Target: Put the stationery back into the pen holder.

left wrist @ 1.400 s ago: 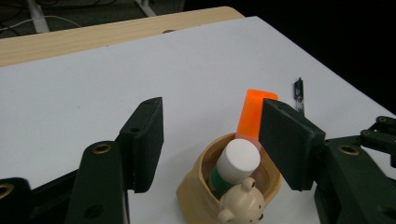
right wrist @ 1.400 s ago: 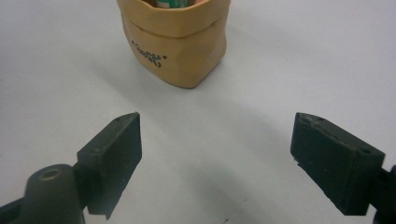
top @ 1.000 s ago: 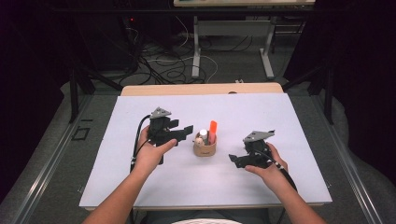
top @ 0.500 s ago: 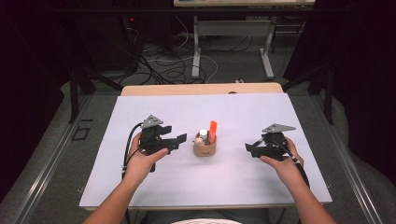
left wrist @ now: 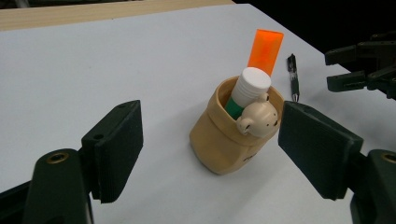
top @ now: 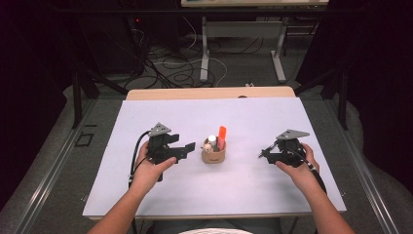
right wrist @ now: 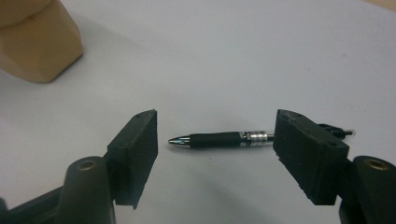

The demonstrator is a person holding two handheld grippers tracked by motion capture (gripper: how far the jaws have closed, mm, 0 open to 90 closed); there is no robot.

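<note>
A tan cup (top: 213, 156) with a small bear figure on its rim stands mid-table, holding an orange highlighter (top: 221, 136) and a white-capped green stick (left wrist: 250, 86). My left gripper (top: 187, 148) points at the cup (left wrist: 224, 144) from the left. Its jaws are open and have just been opening, with the cup in front of them and untouched. A black pen (right wrist: 219, 139) lies flat on the sheet. My right gripper (right wrist: 215, 119) is open around it. Those jaws have just been closing and the pads stand clear of the pen, whose rear end the right jaw hides.
A white sheet (top: 243, 117) covers the table, with a wooden strip (top: 209, 92) at its far edge. The cup's corner (right wrist: 37, 42) sits far left of the right gripper. The right gripper (left wrist: 328, 70) shows beyond the pen (left wrist: 293, 79).
The right hand has moved to the right, away from the cup, and its jaws have narrowed. The left hand drew back slightly from the cup and its jaws widened.
</note>
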